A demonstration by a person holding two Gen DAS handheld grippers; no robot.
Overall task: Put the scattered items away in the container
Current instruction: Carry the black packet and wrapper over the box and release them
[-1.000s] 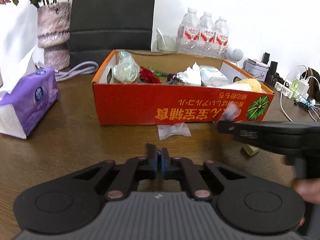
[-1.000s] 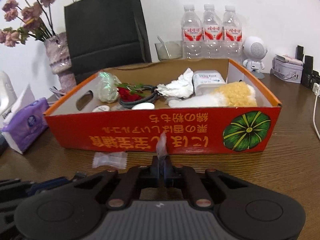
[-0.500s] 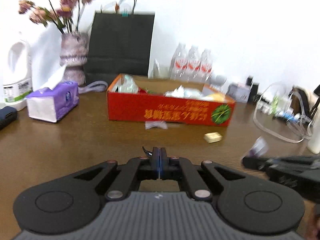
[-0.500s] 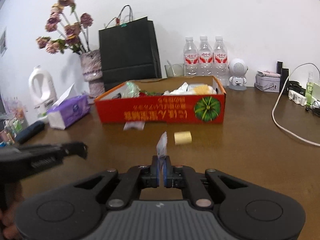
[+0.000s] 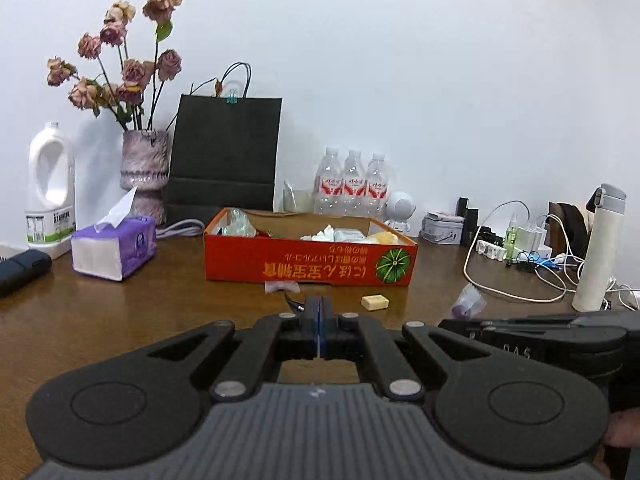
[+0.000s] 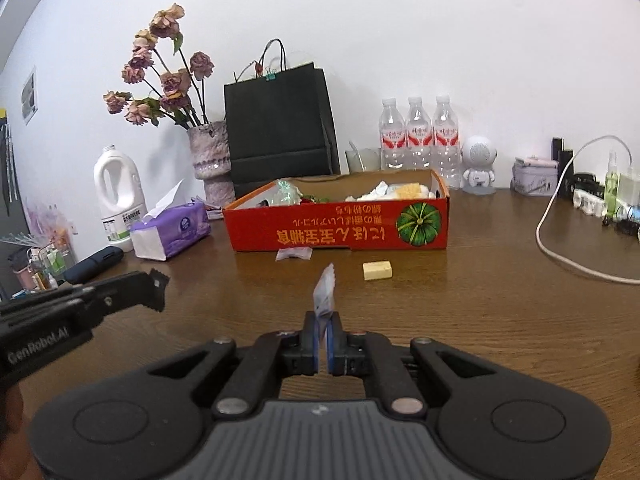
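Your right gripper (image 6: 323, 322) pinches a small packet (image 6: 325, 294) in front of the red box (image 6: 340, 228); your left gripper (image 5: 317, 314) is pressed together, holding nothing

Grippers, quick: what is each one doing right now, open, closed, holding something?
Left gripper: closed, pinching a small dark scrap.
Right gripper: closed on a small clear packet.

Wooden table (image 6: 480, 300) — red box (image 6: 340, 228), yellow block (image 6: 377, 270)
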